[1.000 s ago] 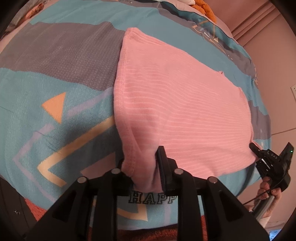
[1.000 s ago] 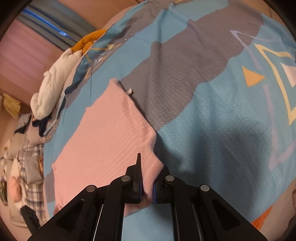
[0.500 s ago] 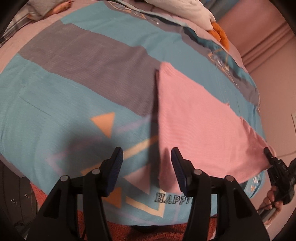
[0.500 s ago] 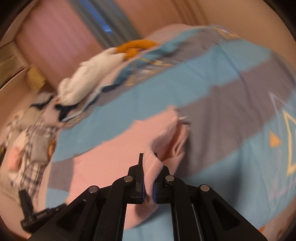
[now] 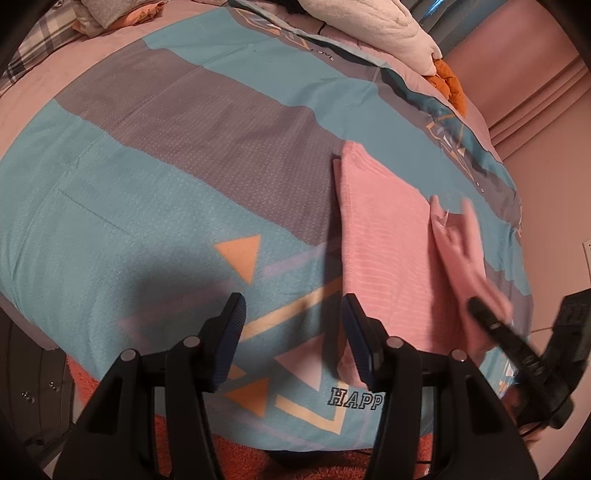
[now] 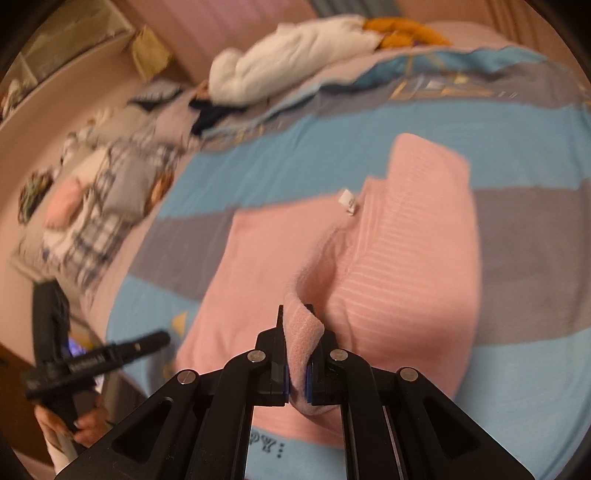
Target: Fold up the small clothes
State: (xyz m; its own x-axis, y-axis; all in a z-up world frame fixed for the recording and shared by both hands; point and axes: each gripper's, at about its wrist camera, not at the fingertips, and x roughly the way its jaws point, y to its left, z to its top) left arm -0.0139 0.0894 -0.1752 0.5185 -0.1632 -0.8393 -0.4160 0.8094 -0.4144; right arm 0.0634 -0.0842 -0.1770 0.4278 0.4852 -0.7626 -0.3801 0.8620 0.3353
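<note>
The right gripper [image 6: 296, 363] is clamped on a corner of the pink garment [image 6: 388, 280], lifting that edge over the rest at frame centre. The left gripper [image 5: 293, 332] has just been opening and stands empty, its jaws apart above the patterned bedspread [image 5: 147, 206], with the garment's edge just beside its right finger. White bedding [image 6: 288, 59] lies bunched at the top.

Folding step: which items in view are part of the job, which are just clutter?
In the job:
- pink garment, one edge lifted
- right gripper, shut on that edge
- left gripper, open, nothing between its fingers

Lying about:
- patterned bedspread
- white blanket
- orange cloth
- plaid clothes pile
</note>
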